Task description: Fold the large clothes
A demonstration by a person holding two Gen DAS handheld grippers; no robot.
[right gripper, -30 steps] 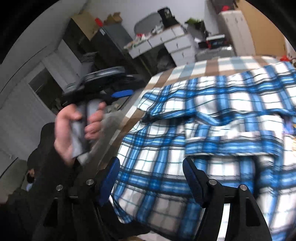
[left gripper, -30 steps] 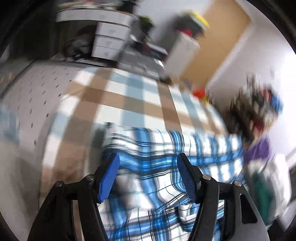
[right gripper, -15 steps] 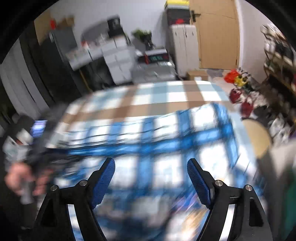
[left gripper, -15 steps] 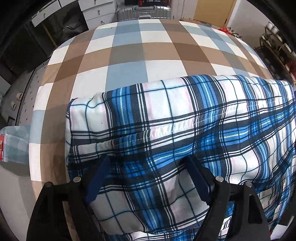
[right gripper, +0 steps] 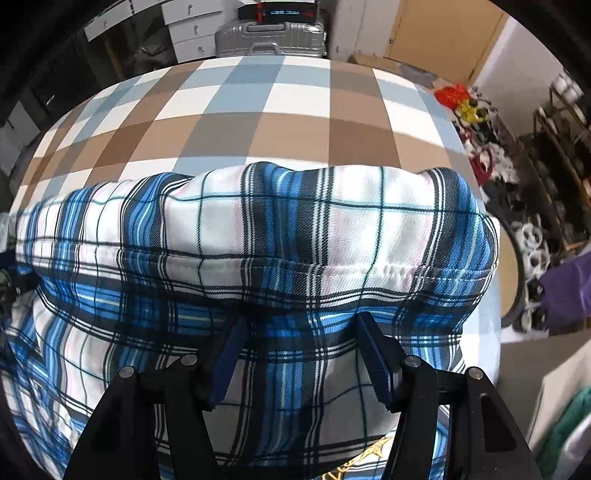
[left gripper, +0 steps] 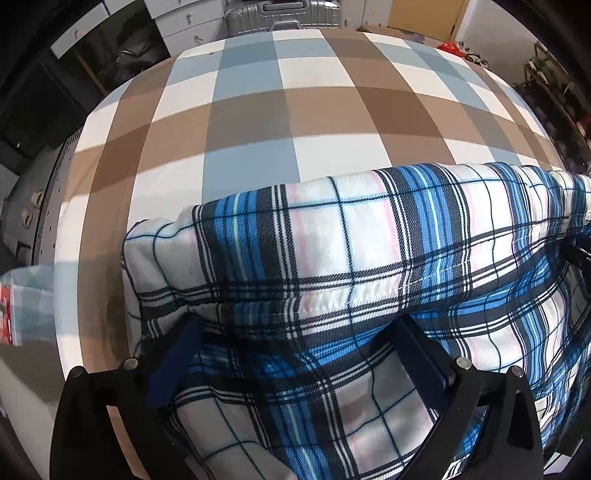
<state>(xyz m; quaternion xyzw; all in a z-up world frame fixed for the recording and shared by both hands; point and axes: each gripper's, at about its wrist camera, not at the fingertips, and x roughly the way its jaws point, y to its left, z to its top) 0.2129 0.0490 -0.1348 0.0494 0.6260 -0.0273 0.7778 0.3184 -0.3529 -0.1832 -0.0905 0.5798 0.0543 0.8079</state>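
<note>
Having swung down from blurred mid-air views, both hand-held grippers (left point(left gripper: 295, 354), right point(right gripper: 299, 350), jaws wide, nothing clamped) are now set over the shirt point(left gripper: 351, 266) on the bed point(left gripper: 258, 103), so a fold seems imminent.

Shirt point(left gripper: 369, 266): lies on the bed point(left gripper: 280, 110), at its near end, top part folded over.
Left hand-held gripper point(left gripper: 295, 354): on the shirt's left part.
Right hand-held gripper point(right gripper: 299, 347): on the shirt's right part.
Suitcase point(right gripper: 269, 38): behind the bed's far end.
Drawers point(right gripper: 188, 33): left of the suitcase.
Rack point(right gripper: 554, 147): right of the bed.
</note>
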